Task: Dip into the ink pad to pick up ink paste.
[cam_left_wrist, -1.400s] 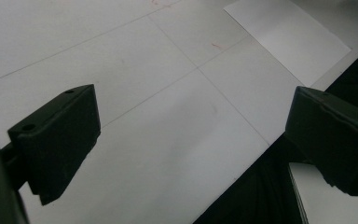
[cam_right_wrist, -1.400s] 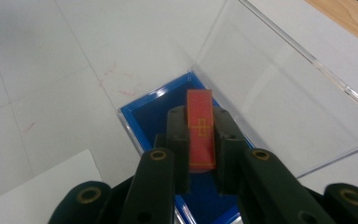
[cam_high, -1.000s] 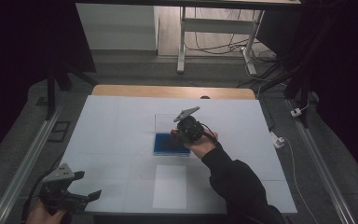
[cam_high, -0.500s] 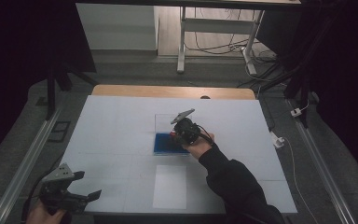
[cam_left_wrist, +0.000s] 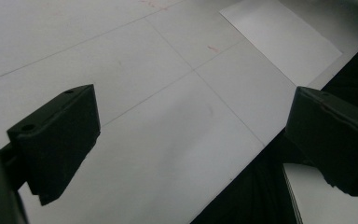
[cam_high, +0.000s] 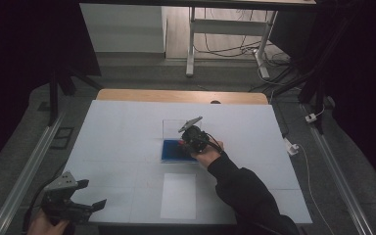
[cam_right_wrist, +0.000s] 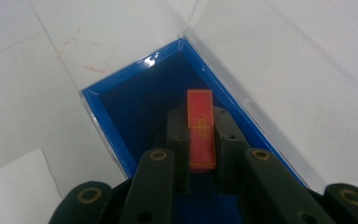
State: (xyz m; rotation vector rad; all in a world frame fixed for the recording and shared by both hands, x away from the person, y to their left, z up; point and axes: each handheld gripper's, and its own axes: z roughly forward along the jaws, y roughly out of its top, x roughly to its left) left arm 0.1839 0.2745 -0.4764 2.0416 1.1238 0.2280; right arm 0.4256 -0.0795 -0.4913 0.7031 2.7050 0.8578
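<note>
At frame centre, the right gripper (cam_right_wrist: 200, 154), clamped on a red card (cam_right_wrist: 200, 128), has sunk into the blue box (cam_right_wrist: 121, 100), nearing release; the left gripper (cam_left_wrist: 191, 144) idles wide open.

- Your right gripper (cam_right_wrist: 200, 140) hangs over the open box (cam_high: 171, 149) at mid-tabletop (cam_high: 117, 127), a card (cam_right_wrist: 200, 128) on edge between its jaws.
- The box's lid (cam_high: 174, 128) stands up behind it.
- A paper sheet (cam_high: 178, 196) lies nearer you.
- Your left gripper (cam_high: 73, 203) sits at the near left corner.
</note>
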